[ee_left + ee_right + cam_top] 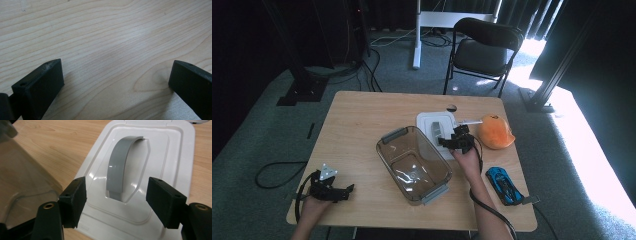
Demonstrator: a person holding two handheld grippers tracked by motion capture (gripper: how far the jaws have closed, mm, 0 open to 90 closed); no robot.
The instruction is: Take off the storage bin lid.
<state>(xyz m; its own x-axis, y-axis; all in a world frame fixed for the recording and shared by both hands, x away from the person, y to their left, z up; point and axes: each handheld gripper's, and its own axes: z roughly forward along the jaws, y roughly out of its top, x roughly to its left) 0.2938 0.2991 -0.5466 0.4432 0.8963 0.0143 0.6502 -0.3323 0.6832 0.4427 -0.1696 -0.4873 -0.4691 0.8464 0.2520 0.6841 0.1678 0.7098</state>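
Note:
A white lid [426, 122] with a grey arched handle [435, 128] lies flat on the wooden table, right behind a clear plastic bin [414, 165] with grey latches. My right gripper [444, 142] hovers just above the lid's near edge. In the right gripper view its jaws [116, 187] stand open on either side of the grey handle [120, 165] without touching it; the lid [165, 152] lies below. My left gripper [348, 189] rests at the table's front left corner, open, with bare wood [100, 30] between its fingers [116, 72].
An orange soft thing [495, 132] lies right of the lid. A blue toy car [504, 185] sits near the front right edge. A black folding chair [484, 47] stands beyond the table. The bin's clear wall [22, 177] is close to the right gripper's left jaw.

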